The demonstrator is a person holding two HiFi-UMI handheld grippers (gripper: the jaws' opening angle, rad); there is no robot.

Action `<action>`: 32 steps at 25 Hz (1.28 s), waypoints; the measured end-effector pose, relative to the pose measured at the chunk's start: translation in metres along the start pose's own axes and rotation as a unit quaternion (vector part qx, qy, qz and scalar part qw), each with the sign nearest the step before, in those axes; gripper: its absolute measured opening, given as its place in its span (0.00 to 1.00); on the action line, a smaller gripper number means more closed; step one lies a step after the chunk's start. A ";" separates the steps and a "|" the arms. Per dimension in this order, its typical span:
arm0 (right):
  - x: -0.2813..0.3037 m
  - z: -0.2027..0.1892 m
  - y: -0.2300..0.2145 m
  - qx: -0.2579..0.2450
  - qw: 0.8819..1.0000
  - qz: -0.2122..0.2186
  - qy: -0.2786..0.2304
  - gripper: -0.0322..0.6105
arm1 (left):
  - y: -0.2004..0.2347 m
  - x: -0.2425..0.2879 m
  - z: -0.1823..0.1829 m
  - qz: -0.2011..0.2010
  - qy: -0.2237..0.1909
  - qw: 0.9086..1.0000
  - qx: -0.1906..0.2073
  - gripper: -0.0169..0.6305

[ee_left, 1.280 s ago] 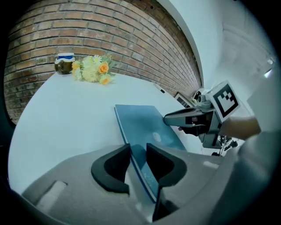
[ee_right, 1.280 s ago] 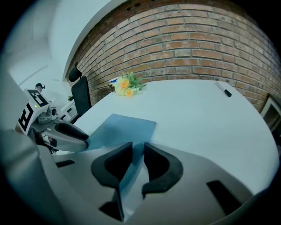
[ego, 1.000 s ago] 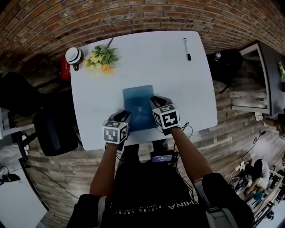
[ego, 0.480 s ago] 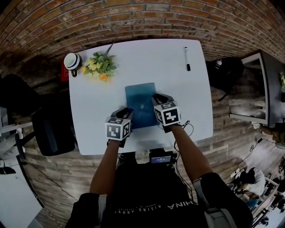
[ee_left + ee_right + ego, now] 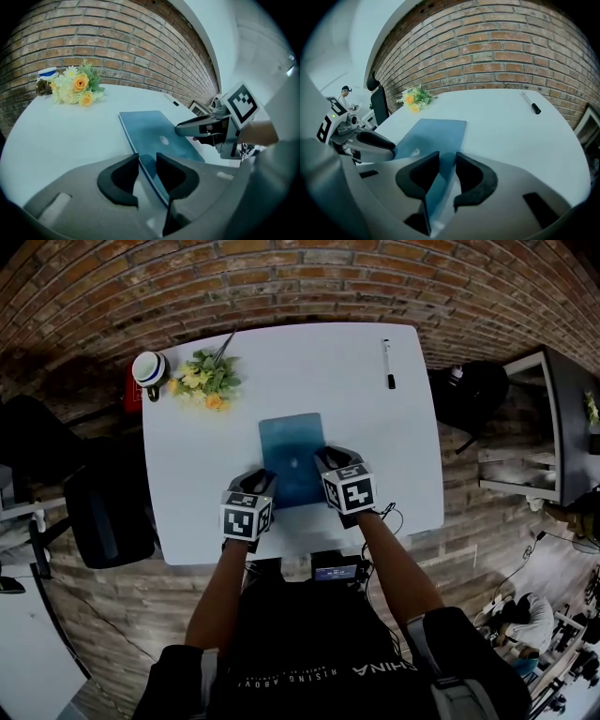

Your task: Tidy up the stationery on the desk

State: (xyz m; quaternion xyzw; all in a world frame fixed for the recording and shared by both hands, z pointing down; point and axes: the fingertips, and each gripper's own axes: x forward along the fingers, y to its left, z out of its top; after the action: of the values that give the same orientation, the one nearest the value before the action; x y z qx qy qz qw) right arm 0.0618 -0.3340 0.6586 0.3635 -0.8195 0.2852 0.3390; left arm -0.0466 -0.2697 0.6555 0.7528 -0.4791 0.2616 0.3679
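1. The blue notebook (image 5: 292,451) lies on the white desk (image 5: 328,362), about mid-width. Its near end is close to the desk's front edge.
2. The left gripper (image 5: 261,480) is at the notebook's near left corner. The left gripper view shows its jaws partly closed, with the pads clamped on the notebook's left edge.
3. The right gripper (image 5: 328,457) is at the near right corner. Its jaws have just been opening. The notebook's right edge runs between them, and a gap shows beside the right pad, so there is no grip.
4. Both grippers slope forward and down, level with each other across the notebook.
5. A black-capped marker (image 5: 386,364) lies near the far right corner, well apart from the notebook.
6. A bunch of yellow and white flowers (image 5: 206,379) lies at the far left corner.
7. A brick wall (image 5: 300,277) stands behind the desk.
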 end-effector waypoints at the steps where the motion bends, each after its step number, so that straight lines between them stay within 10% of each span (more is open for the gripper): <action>1: -0.003 -0.004 0.001 0.003 1.000 0.000 0.000 0.24 | -0.002 -0.001 -0.003 -0.002 0.001 1.000 -0.001 0.22; 32: -0.033 -0.060 0.021 0.081 0.997 0.016 0.002 0.26 | -0.023 -0.009 -0.032 0.010 0.014 1.000 -0.011 0.21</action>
State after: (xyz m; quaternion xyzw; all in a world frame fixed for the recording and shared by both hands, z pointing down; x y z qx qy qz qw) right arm 0.0829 -0.2658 0.6654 0.3764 -0.7988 0.3563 0.3053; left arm -0.0310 -0.2332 0.6608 0.7401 -0.4843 0.2706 0.3802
